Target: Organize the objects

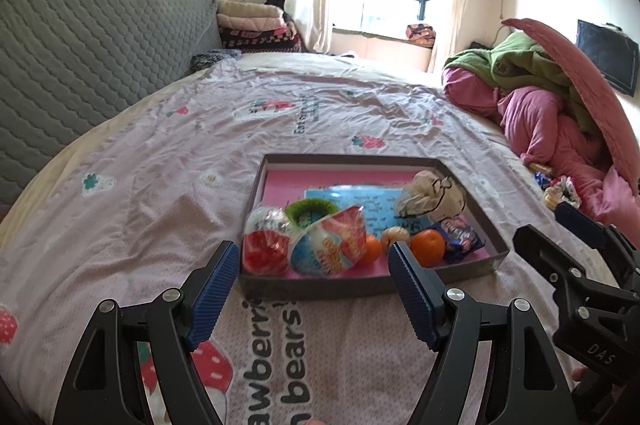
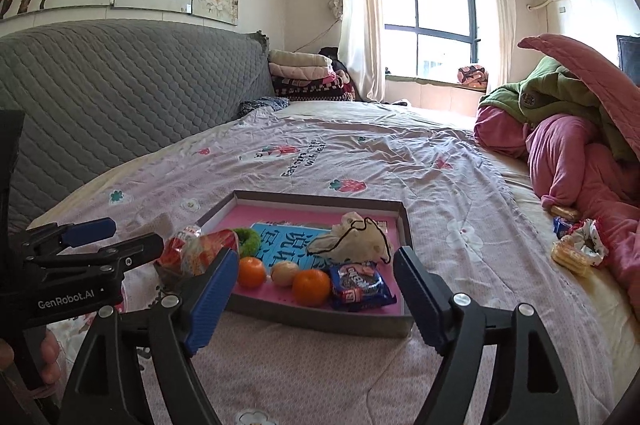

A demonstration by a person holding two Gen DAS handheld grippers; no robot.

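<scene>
The shallow grey cardboard tray with pink lining (image 2: 404, 225) is already full of snacks. Loose yellow wrapped biscuits (image 2: 570, 257) lie far right of it, nearer the right gripper (image 2: 316, 289), whose jaws are wide and empty; the left gripper (image 1: 314, 279) is wide too.

A shallow grey tray (image 1: 312, 287) with a pink floor sits flat on the bed. Along its near edge lie two red-and-white snack bags (image 1: 266, 243), an orange (image 2: 251, 271), a pale round fruit (image 2: 285, 273), a second orange (image 2: 311, 287) and a blue cookie packet (image 2: 360, 285). Behind them sit a fuzzy green ring (image 1: 310, 211), a blue booklet (image 1: 360, 203) lying flat, and a crumpled cream cloth (image 2: 354, 239) on top of it. Well apart, at the bed's right edge, rest a yellow wafer pack (image 2: 570, 257) and a frilly scrunchie (image 2: 588, 245).
</scene>
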